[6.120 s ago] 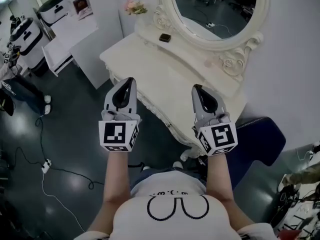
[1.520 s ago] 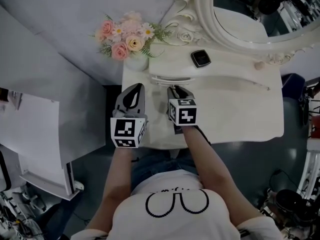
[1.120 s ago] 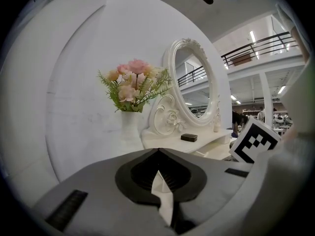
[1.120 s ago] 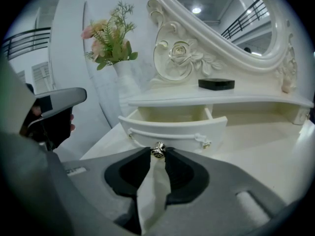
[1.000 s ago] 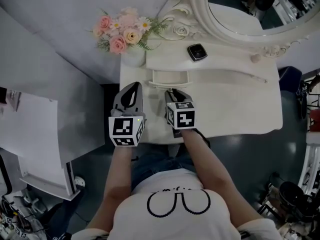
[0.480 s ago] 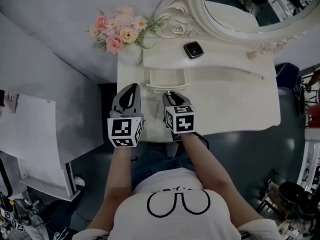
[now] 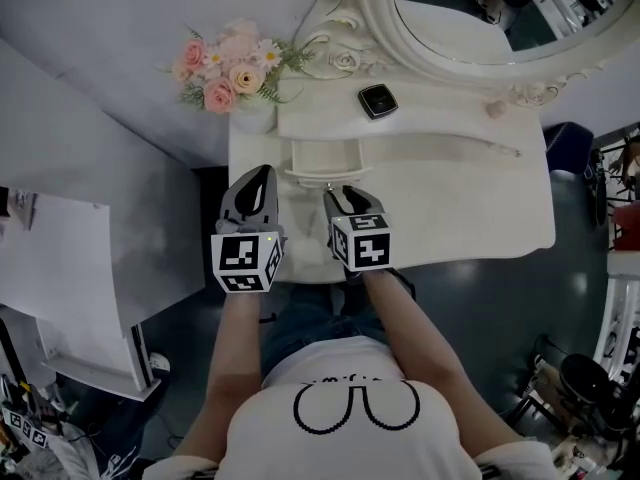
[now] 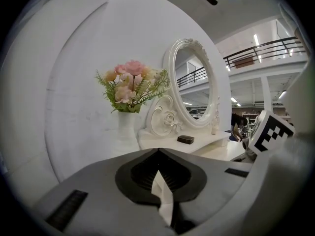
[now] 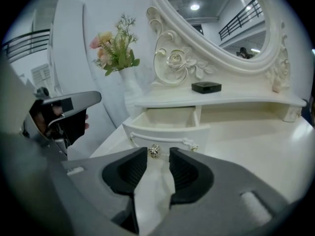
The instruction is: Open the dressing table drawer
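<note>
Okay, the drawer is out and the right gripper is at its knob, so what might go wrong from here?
1. The right gripper is opening its jaws with the knob between their tips. Drawing back off-line might snag the knob and jerk the drawer.
2. The drawer stands well out. A further tug may pull it free, since no stop shows.

Mock-up hall: dressing table [image 7: 460,198], mezzanine railing [image 8: 261,50], strip lights [image 8: 256,39].
</note>
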A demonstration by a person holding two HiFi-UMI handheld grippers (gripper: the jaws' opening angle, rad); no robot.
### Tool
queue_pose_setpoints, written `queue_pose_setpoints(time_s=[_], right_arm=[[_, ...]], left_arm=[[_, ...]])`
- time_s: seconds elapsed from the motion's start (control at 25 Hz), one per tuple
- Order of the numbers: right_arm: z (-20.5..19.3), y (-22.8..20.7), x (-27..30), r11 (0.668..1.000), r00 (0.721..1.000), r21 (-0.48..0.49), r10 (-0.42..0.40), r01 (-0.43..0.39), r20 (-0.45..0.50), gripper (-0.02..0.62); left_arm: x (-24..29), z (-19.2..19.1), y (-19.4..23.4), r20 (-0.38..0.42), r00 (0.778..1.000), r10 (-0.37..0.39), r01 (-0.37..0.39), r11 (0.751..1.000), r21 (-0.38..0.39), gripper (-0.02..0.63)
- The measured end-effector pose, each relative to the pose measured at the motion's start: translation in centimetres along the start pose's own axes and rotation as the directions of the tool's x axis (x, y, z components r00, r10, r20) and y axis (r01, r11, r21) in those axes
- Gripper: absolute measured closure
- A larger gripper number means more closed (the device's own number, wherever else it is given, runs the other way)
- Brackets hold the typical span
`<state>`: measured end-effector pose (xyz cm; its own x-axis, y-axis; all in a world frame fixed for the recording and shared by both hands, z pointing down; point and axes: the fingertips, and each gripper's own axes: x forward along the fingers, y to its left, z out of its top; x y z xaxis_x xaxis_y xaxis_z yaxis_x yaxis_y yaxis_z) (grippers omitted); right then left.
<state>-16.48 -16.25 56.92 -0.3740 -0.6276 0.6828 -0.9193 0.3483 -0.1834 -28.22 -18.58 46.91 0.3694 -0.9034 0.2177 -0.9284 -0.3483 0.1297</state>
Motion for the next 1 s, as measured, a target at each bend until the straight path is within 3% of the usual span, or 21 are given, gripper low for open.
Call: queue_pose_setpoints(time_s=[0.36, 0.6, 0.8, 1.0], right_arm=[[5.6, -2.1, -3.9, 0.999, 0.995, -0.046, 0.012, -0.007, 0.103, 0.462], [10.9, -3.3, -7.5, 0.993, 0.973, -0.114, 0.038, -0.012, 0.226, 0.488], [15.7, -3.9, -11.2, 0.976, 0.933, -0.218, 0.084, -0.006, 0.350, 0.575], [20.7, -4.4, -16.2, 0.937, 0.849, -0.343, 0.128, 0.066, 0.512, 0.597]], left_arm=[[0.8, 3.3, -1.6, 0.035, 0.999, 0.018, -0.019, 1.000, 0.012, 0.607], [0.7, 7.2, -2.6, 0.099, 0.994, 0.042, -0.048, 0.997, 0.061, 0.607], [0.7, 10.8, -3.4, 0.163, 0.985, 0.062, -0.084, 0.987, 0.137, 0.607], [0.7, 14.3, -4.4, 0.230, 0.971, 0.061, -0.104, 0.979, 0.178, 0.607]])
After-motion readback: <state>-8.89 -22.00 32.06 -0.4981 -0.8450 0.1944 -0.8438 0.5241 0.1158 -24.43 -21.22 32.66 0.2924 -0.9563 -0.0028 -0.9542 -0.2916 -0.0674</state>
